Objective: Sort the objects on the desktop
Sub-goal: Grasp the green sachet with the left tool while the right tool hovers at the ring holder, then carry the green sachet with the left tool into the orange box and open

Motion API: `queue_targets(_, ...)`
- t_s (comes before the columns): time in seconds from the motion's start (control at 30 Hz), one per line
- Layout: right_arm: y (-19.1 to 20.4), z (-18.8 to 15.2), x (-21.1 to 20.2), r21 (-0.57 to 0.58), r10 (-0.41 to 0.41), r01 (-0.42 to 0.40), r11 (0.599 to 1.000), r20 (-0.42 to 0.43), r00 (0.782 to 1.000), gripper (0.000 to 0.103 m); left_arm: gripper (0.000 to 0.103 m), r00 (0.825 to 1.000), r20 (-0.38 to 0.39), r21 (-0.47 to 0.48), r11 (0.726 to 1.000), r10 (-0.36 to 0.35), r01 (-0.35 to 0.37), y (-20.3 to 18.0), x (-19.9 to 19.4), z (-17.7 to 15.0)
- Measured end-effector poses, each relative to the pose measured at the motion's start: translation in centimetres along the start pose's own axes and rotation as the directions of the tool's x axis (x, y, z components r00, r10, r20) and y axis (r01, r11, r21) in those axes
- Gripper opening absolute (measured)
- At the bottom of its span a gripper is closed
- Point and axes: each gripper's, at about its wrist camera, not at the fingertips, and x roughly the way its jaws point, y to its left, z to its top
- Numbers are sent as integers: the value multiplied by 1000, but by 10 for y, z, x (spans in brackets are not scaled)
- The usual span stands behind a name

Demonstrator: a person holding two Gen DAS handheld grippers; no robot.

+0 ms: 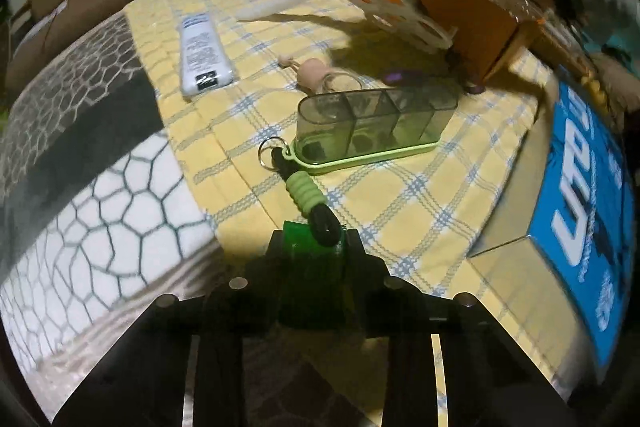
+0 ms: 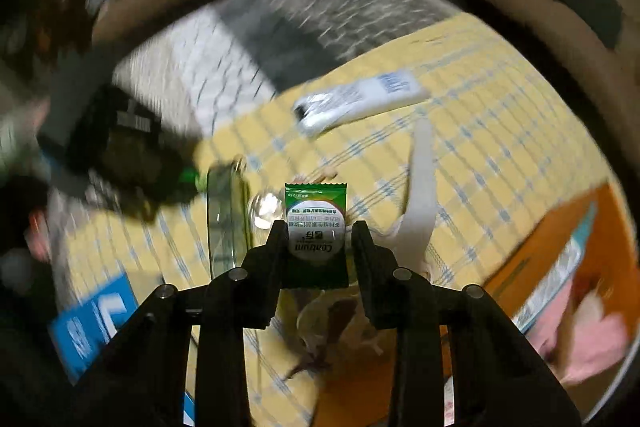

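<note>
Both grippers grasping: left on a lanyard, right on a green sachet.

Low centre of the left wrist view, the left gripper [image 1: 312, 251] is clenched on the black lanyard [image 1: 306, 187] of the clear green pill case [image 1: 372, 123] lying on the yellow checked cloth [image 1: 400, 219]; a white tube [image 1: 202, 53] lies upper left. In the blurred right wrist view, the right gripper [image 2: 320, 239] pinches the green sachet [image 2: 316, 231], above the cloth.

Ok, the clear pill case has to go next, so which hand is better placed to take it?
Left, probably. The left gripper has the loop of the lanyard right at its fingertips, and that lanyard is tied to the pill case. The right gripper is busy holding a green sachet.
</note>
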Motion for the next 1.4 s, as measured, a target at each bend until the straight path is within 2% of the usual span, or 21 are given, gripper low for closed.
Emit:
queue_targets(0.03, -7, -2, -2, 50, 17, -19, 999, 35, 999, 31, 28, 1000, 17, -33, 999, -4, 5, 2, -5, -1)
queue_targets(0.13, -22, -14, -20, 177, 63, -86, 980, 131, 989, 31, 28, 992, 100, -165, 982, -72, 88, 18, -30, -8)
queue_targets(0.27, -36, -27, -49, 257, 64, -131, 957, 255, 965, 31, 28, 970, 216, -228, 960, -113, 162, 18, -70, -5)
queue_targets(0.3, -38, -29, -57, 266, 52, -130, 955, 279, 959, 31, 28, 962, 238, -231, 954, -135, 191, 17, -78, 0)
queue_targets(0.37, -45, -34, -75, 301, 75, -181, 936, 333, 940, 31, 28, 950, 275, -230, 949, -147, 214, 11, -93, 11)
queue_targets(0.47, -47, -42, -96, 321, 87, -217, 922, 375, 923, 31, 28, 913, 335, -220, 923, -231, 314, 3, -113, 36)
queue_targets(0.57, -43, -57, -119, 330, 105, -253, 909, 406, 908, 31, 28, 893, 362, -204, 912, -269, 357, -12, -126, 56)
queue_targets(0.67, -38, -74, -136, 349, 125, -293, 890, 431, 894, 31, 28, 868, 372, -204, 884, -327, 421, -27, -130, 72)
queue_targets(0.7, -36, -80, -141, 354, 123, -294, 888, 431, 894, 31, 28, 863, 373, -201, 878, -341, 434, -33, -131, 76)
queue_targets(0.8, -33, -100, -159, 367, 118, -298, 881, 441, 890, 31, 29, 860, 365, -199, 873, -357, 446, -51, -127, 92)
queue_targets(0.93, -37, -126, -183, 402, 80, -282, 871, 450, 889, 32, 29, 844, 362, -209, 848, -397, 488, -77, -112, 132)
queue_targets(1.0, -41, -138, -190, 427, 27, -218, 878, 411, 911, 32, 29, 843, 355, -218, 841, -405, 495, -93, -96, 157)
queue_targets(1.03, -45, -146, -193, 452, 1, -190, 872, 386, 922, 32, 29, 836, 354, -226, 829, -420, 512, -104, -85, 170)
queue_targets(1.13, -58, -165, -200, 497, -45, -148, 855, 355, 934, 32, 29, 840, 327, -248, 819, -432, 518, -134, -48, 206)
queue_targets(1.17, -64, -174, -201, 526, -83, -105, 844, 322, 943, 32, 29, 846, 312, -256, 819, -432, 513, -145, -34, 218)
queue_targets(1.27, -77, -196, -205, 572, -135, -53, 818, 280, 950, 32, 29, 862, 267, -278, 822, -430, 496, -173, 2, 242)
queue_targets(1.3, -81, -203, -205, 583, -143, -43, 812, 270, 952, 33, 30, 873, 247, -287, 829, -420, 480, -182, 16, 249)
queue_targets(1.33, -85, -208, -204, 593, -152, -32, 804, 259, 954, 33, 35, 886, 232, -303, 836, -401, 457, -188, 29, 254)
queue_targets(1.4, -90, -219, -202, 606, -160, -21, 795, 243, 957, 33, 52, 890, 209, -343, 822, -405, 455, -191, 48, 258)
